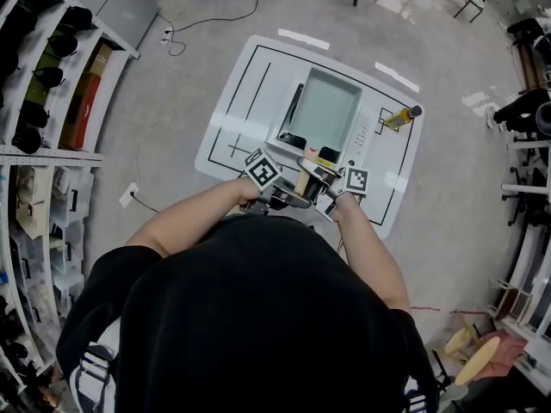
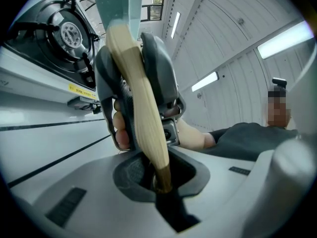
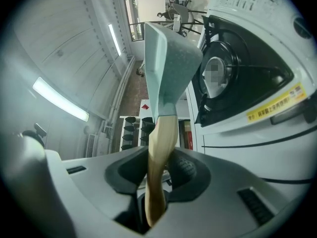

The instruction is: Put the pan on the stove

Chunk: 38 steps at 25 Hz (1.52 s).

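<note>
**Head view:** I hold the pale green pan [image 1: 325, 108] out over the stove [image 1: 362, 136] on the white counter [image 1: 225, 140], with both grippers bunched on its wooden handle [image 1: 303, 179]. The left gripper [image 1: 277, 192] comes in from one side and the right gripper [image 1: 334, 188] from the other. I judge this two-sided hold is there to stop the long pan from tipping. A bottle [image 1: 401, 117] lies well apart, towards the counter's right edge.

**Left gripper view:** My left fingers are pinched almost together on the handle's thin dark end. The wood rises away toward the pan, and the right gripper clamps the same handle just beyond. The burner [image 2: 67, 31] sits at upper left, close under the pan's edge.

**Right gripper view:** My right fingers are closed on the thicker pale wood, no wider apart than the handle itself. The pan shows edge-on just beside the black burner well. No view shows whether its base touches the grate. I judge the pan is lined up and only needs setting down.
</note>
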Available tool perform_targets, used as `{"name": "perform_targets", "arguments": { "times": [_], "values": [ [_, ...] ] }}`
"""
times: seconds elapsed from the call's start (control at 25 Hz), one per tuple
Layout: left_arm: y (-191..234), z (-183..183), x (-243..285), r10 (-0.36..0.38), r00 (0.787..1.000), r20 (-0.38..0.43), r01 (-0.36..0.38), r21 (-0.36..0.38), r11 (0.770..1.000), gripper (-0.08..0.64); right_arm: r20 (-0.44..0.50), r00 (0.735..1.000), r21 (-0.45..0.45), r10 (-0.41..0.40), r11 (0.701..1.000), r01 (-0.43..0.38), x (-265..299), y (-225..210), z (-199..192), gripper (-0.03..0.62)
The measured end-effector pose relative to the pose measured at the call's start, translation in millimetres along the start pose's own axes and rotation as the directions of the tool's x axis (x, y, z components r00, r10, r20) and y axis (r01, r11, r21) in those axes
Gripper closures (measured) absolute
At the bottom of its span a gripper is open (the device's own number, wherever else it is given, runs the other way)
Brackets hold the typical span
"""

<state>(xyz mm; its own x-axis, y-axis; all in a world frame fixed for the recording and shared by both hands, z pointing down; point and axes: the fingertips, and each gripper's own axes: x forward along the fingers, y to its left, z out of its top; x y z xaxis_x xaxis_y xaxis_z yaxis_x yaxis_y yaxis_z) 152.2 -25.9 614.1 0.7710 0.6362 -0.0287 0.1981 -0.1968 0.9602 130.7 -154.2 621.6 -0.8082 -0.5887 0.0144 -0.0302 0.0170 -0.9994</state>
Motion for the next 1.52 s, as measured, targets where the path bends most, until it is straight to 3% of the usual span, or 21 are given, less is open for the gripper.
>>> {"name": "perform_targets", "arguments": {
  "times": [0.52, 1.52],
  "values": [
    [22, -6, 0, -0.003, 1.000, -0.017, 0.002, -0.064, 0.998, 0.506, 0.015, 1.000, 0.060, -0.015, 0.998, 0.014, -2, -30, 0, 0.483],
    [44, -15, -4, -0.010, 0.998, -0.057, 0.004, -0.114, 0.993, 0.505, 0.014, 0.998, 0.113, -0.065, 0.992, 0.063, 1, -61, -3, 0.483]
  ]
}}
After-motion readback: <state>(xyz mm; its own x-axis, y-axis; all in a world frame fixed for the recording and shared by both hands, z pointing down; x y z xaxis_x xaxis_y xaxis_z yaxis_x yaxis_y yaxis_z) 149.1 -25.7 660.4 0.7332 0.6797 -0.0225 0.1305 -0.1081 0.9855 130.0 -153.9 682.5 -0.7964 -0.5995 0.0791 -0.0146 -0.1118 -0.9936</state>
